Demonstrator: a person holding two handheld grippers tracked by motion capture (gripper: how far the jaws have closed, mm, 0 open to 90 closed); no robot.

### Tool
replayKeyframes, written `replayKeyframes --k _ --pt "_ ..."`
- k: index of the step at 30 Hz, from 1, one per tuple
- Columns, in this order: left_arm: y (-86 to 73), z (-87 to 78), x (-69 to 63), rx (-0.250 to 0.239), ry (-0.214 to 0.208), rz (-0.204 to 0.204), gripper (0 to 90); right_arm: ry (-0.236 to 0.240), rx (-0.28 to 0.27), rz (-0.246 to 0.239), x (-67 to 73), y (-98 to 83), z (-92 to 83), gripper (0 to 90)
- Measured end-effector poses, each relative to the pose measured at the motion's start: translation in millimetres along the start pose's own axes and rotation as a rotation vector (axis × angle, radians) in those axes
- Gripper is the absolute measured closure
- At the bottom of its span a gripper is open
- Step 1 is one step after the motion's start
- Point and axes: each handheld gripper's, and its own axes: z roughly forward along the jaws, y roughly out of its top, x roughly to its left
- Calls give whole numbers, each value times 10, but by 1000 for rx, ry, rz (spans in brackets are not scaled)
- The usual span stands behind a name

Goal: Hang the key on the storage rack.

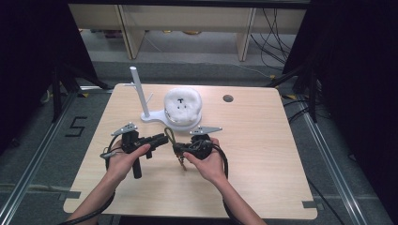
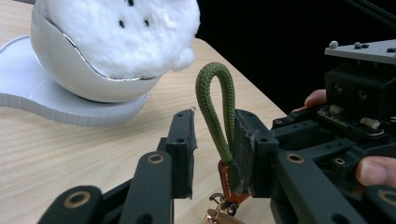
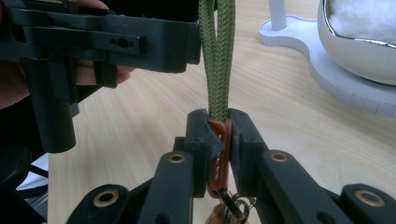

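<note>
The olive cord loop [image 2: 215,108] stands upright, its orange leather tab [image 3: 218,154] clamped in the right gripper [image 3: 218,140]. The left gripper [image 2: 212,144] has fingers [image 2: 181,149] apart around it, not squeezing, just in front of the plush bowl [image 1: 182,108] on the desk [image 1: 263,154].

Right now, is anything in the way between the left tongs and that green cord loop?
Nothing visible is. The green cord loop stands upright between the open jaws of the left tongs, against one pad with a gap to the other. The right tongs clamp its orange leather tab below.
</note>
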Motion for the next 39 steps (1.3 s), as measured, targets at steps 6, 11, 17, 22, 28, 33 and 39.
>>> replayKeyframes --k 6,11,17,22,28,33,39 --pt "18 10 -9 -3 -11 -4 713 -1 -11 -9 9 13 -12 801" --pt "18 20 -11 -17 -27 -23 758 -14 -17 -18 29 21 -31 801" --pt "29 15 -17 -25 -41 -23 807 11 -47 -22 39 27 -27 801" --pt "43 8 -36 -19 -50 -18 828 11 -41 -25 51 34 -34 802" --pt "54 2 -45 -12 -59 -23 837 22 -55 -36 43 26 -22 802" --pt "60 -4 -53 -24 -61 -21 829 23 -63 -24 68 28 -24 802" --pt "52 23 -44 -35 -83 -12 746 23 -84 -54 67 48 -30 802"
